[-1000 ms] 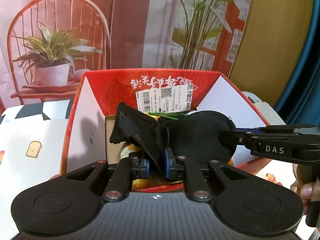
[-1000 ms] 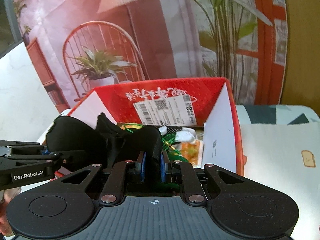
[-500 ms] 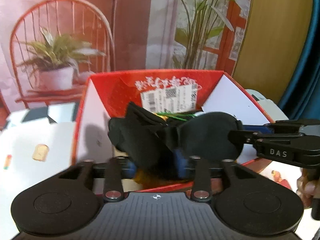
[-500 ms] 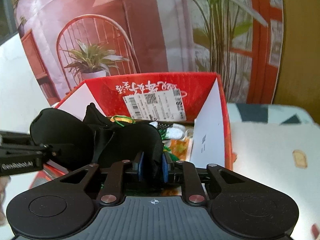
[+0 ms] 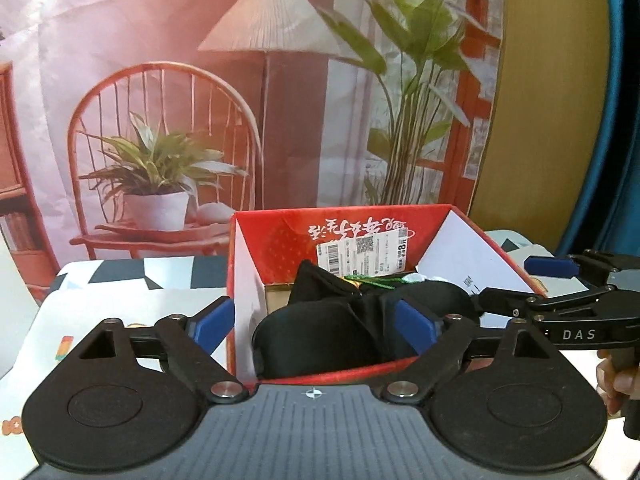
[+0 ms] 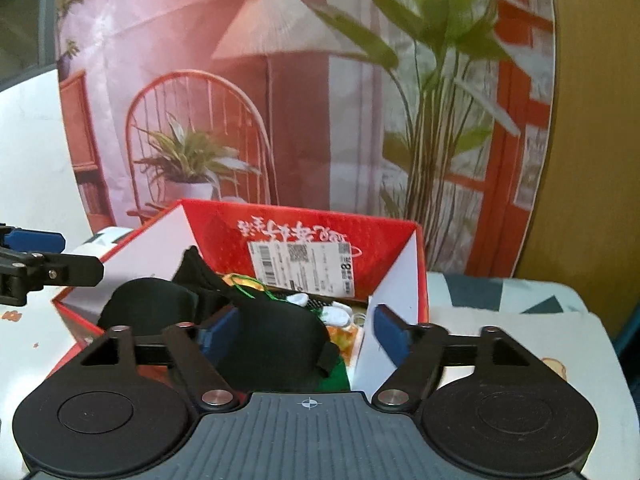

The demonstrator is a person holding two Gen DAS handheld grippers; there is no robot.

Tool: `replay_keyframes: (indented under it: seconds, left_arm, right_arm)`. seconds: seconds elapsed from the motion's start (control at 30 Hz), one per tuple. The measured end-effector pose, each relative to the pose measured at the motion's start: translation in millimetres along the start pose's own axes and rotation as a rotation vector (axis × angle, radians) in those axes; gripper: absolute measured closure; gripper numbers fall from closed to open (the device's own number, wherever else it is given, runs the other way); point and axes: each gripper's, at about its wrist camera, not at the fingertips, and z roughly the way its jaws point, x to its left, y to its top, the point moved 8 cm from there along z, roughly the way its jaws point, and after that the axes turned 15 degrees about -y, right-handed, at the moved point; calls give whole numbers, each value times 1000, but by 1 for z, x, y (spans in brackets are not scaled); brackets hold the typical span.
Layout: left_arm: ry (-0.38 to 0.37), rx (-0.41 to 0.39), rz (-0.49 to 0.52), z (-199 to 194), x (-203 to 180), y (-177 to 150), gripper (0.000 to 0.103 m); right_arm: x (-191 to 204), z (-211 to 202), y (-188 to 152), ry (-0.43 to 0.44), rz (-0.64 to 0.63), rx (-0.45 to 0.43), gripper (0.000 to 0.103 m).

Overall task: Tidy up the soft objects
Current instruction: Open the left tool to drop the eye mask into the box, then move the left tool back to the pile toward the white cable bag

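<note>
Both jaws opening wide: left gripper (image 5: 316, 326) and right gripper (image 6: 302, 334) let go, black eye mask (image 5: 320, 340) draped in the red box (image 5: 400, 224) at twelve o'clock. Best lift straight clear, avoiding snags.

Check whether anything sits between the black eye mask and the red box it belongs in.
Nothing visible does. The black eye mask already lies inside the red box, on the other items there. The left gripper and right gripper are opening, pads clear of it.

The right gripper (image 6: 308, 330) is opening over the red box (image 6: 304, 224); a black sleep mask (image 6: 276, 344) lies between its fingers, unpressed, by the box's near edge.
</note>
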Motion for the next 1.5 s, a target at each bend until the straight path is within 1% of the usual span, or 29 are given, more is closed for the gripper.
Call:
replay_keyframes:
  seconds: [0.03, 0.07, 0.2, 0.33, 0.47, 0.53, 0.6, 0.63, 0.7, 0.77, 0.83, 0.93, 0.97, 1.0, 1.1, 1.23, 1.43, 1.5]
  left_arm:
    - [-1, -4, 1, -5, -1, -3, 10]
    - [-4, -9, 2, -10, -3, -8, 10]
    - [-21, -9, 5, -28, -10, -30, 8]
    - [-23, -3, 2, -40, -14, -55, 8]
    - [-44, -6, -56, -48, -18, -81, 8]
    - [-51, 5, -85, -47, -21, -93, 9]
    - [-55, 14, -104, -45, -23, -104, 9]
    - [-56, 20, -113, -43, -23, -109, 9]
    - [-58, 31, -128, -40, -26, -120, 10]
    - [-56, 43, -139, -38, -27, -130, 11]
    - [-57, 57, -151, -34, -28, -138, 13]
    - [-59, 86, -157, -27, -29, -148, 16]
    - [-58, 94, -155, -27, -29, -150, 17]
    - [-56, 99, -153, -26, -29, -152, 19]
    - [-56, 103, -161, -26, -28, -156, 24]
    - [-68, 113, -172, -24, -29, -164, 33]
    - [-86, 135, -190, -19, -33, -177, 38]
    - [-90, 133, -196, -19, -33, -179, 39]
  right_arm:
    - [1, -5, -1, 4, 3, -10, 15]
    - [3, -11, -3, 10, 10, -23, 8]
    - [10, -32, -16, 31, 17, -60, 1]
    - [21, -49, -35, 52, 7, -78, 1]
    - [30, -62, -59, 87, 2, -83, 1]
    - [35, -65, -75, 98, -1, -66, 3]
    - [38, -65, -91, 110, 3, -39, 9]
    - [39, -64, -99, 117, 8, -22, 10]
    - [42, -63, -115, 136, 20, 8, 17]
    - [44, -61, -129, 145, 28, 33, 23]
    - [46, -60, -140, 147, 36, 51, 24]
    - [48, -57, -154, 149, 41, 79, 32]
    - [49, -56, -159, 151, 38, 87, 38]
    - [49, -55, -162, 155, 33, 92, 41]
    - [50, -57, -167, 159, 13, 82, 42]
    - [48, -57, -171, 164, 17, 84, 42]
    - [51, -56, -173, 166, -19, 85, 41]
    - [52, -55, -173, 169, -28, 87, 41]
